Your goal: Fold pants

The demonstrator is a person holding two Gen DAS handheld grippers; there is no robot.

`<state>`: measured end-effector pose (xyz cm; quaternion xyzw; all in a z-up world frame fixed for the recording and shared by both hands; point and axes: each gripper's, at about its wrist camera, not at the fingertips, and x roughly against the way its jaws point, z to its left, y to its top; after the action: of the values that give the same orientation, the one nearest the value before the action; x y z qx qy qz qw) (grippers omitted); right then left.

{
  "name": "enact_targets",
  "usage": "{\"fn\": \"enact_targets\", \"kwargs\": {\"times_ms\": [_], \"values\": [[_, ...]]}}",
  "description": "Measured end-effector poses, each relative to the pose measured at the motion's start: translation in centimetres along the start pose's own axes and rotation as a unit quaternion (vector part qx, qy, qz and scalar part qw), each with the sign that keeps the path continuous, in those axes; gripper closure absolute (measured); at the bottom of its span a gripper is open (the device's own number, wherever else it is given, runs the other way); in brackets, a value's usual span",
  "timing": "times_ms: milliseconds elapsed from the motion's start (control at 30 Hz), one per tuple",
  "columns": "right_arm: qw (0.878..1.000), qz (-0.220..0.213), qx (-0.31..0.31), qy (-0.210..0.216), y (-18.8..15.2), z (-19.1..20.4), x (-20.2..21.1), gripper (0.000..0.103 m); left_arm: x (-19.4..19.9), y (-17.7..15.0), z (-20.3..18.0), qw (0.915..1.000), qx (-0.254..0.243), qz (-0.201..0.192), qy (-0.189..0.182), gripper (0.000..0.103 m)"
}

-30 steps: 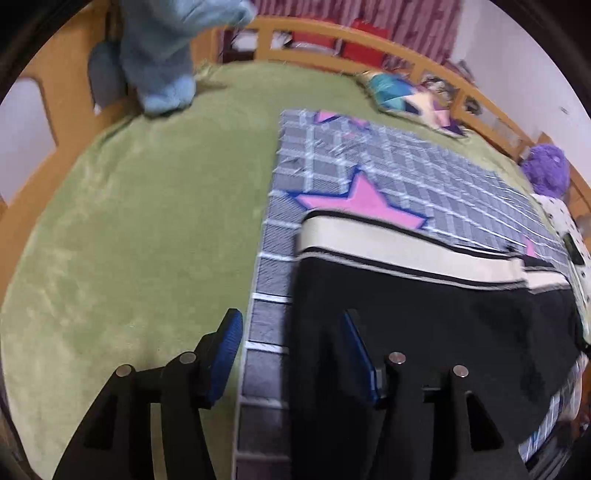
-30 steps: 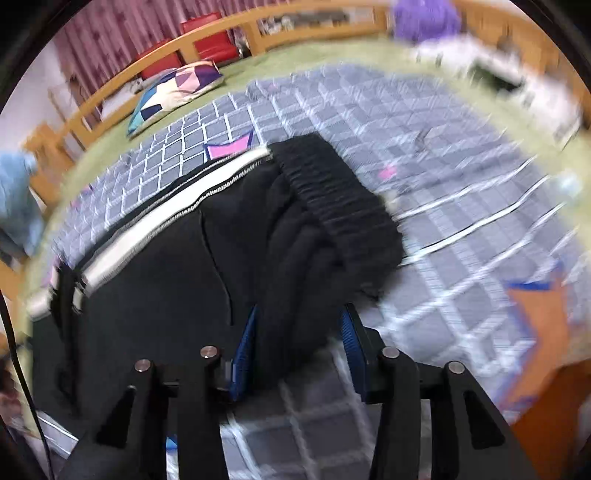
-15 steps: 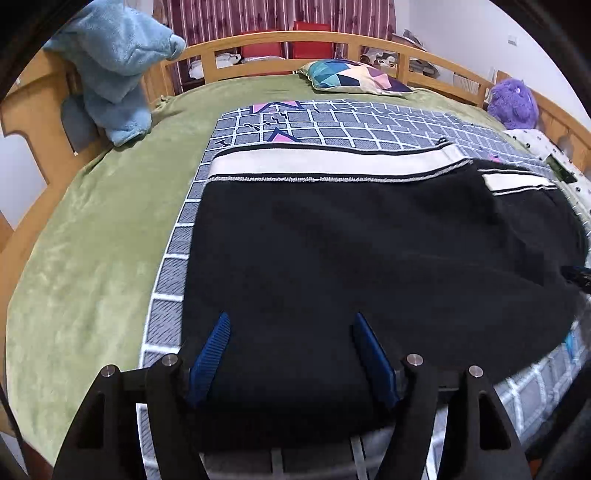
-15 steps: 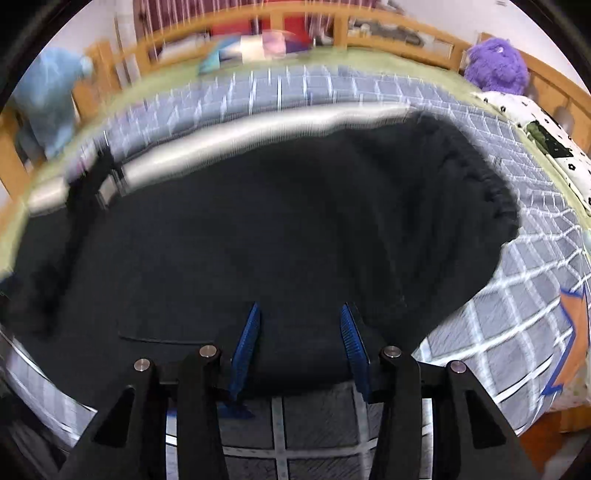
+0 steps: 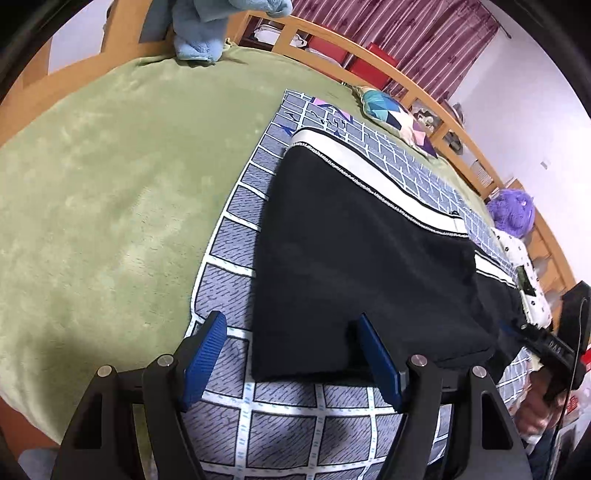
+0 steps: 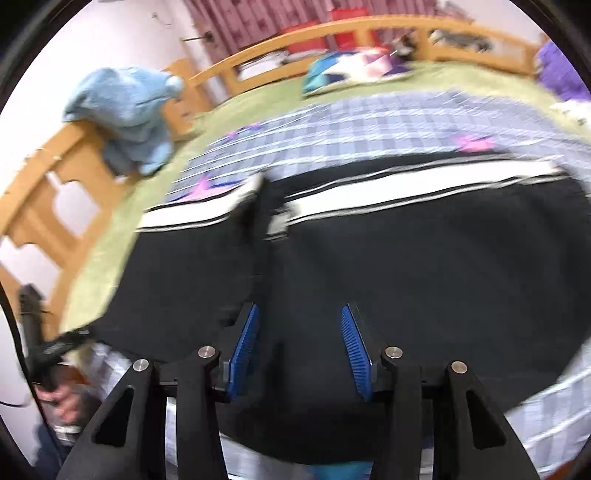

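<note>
— Black pants (image 5: 365,266) lie folded on the checked blanket (image 5: 229,258), green cover (image 5: 110,184) beside. Left gripper (image 5: 291,354)?
— Jaws opening, straddling the pants' corner, gripping nothing.
— Right gripper (image 6: 299,347)?
— Blurred over cloth; can't tell. Blue towel (image 5: 199,33), pillow (image 5: 391,114) well clear.

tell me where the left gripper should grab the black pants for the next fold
Probably the near-left corner of the black pants, coming in low from the near edge. That corner lies flat on the checked blanket, between the opening fingers of the left gripper, so one finger can slide under.
</note>
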<state>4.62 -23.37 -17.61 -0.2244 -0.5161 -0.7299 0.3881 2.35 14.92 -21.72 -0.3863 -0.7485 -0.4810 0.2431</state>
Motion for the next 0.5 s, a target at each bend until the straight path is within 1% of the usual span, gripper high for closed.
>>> {"fn": "enact_targets", "kwargs": {"times_ms": [67,133,167,200,233,267,367,433,500], "values": [[0.999,0.013,-0.009,0.031,-0.4,1.3,-1.3,0.057,-0.3,0.1,0.0,0.9999,0.003,0.0,-0.011,0.032],[0.998,0.031,-0.017,0.042,-1.1,2.7,-3.1,0.057,-0.6,0.1,-0.1,0.9997,0.004,0.005,-0.022,0.032],[0.999,0.038,-0.015,0.033,-1.4,3.0,-3.5,0.071,-0.6,0.1,-0.1,0.9997,0.002,0.005,-0.025,0.032],[0.999,0.043,-0.002,-0.002,-1.9,3.5,-4.1,0.077,-0.5,0.1,0.0,0.9995,-0.001,0.005,-0.032,0.032],[0.999,0.039,0.014,-0.014,-2.4,4.0,-4.2,0.078,-0.5,0.1,0.2,0.9992,0.0,0.006,-0.038,0.032],[0.999,0.032,0.017,-0.012,-2.6,4.2,-4.1,0.079,-0.5,0.1,0.4,0.9989,0.004,0.008,-0.046,0.031],[1.0,0.027,-0.001,0.013,-3.3,3.9,-3.3,0.08,-0.6,0.2,1.4,0.9973,0.026,0.013,-0.067,0.028],[0.999,0.034,-0.006,0.01,-4.0,3.5,-4.0,0.079,-0.8,0.3,1.4,0.9968,0.038,0.013,-0.07,0.028],[1.0,0.028,0.005,0.002,-4.0,3.8,-4.1,0.079,-1.0,0.4,0.9,0.9972,0.038,0.014,-0.064,0.029]]}}
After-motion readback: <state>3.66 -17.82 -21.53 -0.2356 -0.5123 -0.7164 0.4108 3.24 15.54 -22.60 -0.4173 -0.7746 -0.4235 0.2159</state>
